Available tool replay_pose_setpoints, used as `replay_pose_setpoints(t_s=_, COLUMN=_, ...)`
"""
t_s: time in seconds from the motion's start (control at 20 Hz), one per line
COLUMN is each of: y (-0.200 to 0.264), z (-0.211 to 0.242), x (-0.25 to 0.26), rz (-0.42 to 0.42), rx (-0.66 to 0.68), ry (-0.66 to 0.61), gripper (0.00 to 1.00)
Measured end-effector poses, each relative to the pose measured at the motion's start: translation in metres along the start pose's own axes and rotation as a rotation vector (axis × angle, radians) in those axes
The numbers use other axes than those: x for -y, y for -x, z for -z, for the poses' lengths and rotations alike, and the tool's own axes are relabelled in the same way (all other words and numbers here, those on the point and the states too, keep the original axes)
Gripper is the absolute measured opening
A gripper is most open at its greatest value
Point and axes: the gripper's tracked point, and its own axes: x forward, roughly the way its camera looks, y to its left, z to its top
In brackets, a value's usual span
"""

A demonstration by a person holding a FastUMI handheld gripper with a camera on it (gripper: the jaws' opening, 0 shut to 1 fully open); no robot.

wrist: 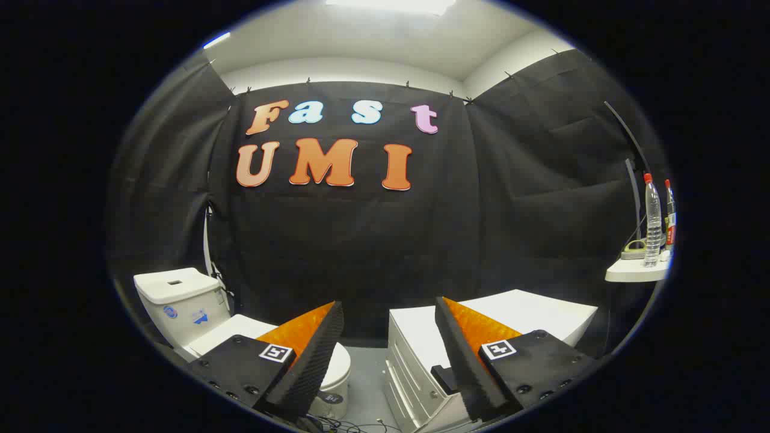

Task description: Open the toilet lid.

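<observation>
A white toilet [337, 367] stands low on the left against the black cloth wall, its tank [180, 297] behind it. Its lid [240, 331] lies flat and closed on the bowl, and my left finger covers a good part of it. My gripper [390, 310] hovers well above and short of the toilet. The jaws stand wide apart with nothing between them; only the grey floor and the wall show in the gap.
A white drawer cabinet [421, 361] stands right of the toilet, partly behind my right finger. At the far right a small white shelf [634, 272] carries two red-capped bottles [652, 222]. A strip of grey floor [367, 385] separates toilet and cabinet, with cables at its near end.
</observation>
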Motion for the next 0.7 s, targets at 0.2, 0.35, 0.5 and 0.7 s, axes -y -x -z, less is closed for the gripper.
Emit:
replay_pose_setpoints(t_s=0.2, y=0.001, z=0.002, x=-0.005, rz=-0.02, rx=-0.007, ry=-0.005, gripper=0.98)
replay_pose_setpoints(t_s=0.35, y=0.0, z=0.005, x=0.003, rz=-0.004, rx=-0.015, ry=0.0, gripper=0.98)
replay_pose_setpoints(t_s=0.5, y=-0.002, z=0.005, x=0.009, rz=0.013, rx=-0.016, ry=-0.006, gripper=0.98)
replay_pose_setpoints(t_s=0.7, y=-0.002, z=0.004, x=0.013, rz=0.024, rx=-0.013, ry=-0.035, gripper=0.98)
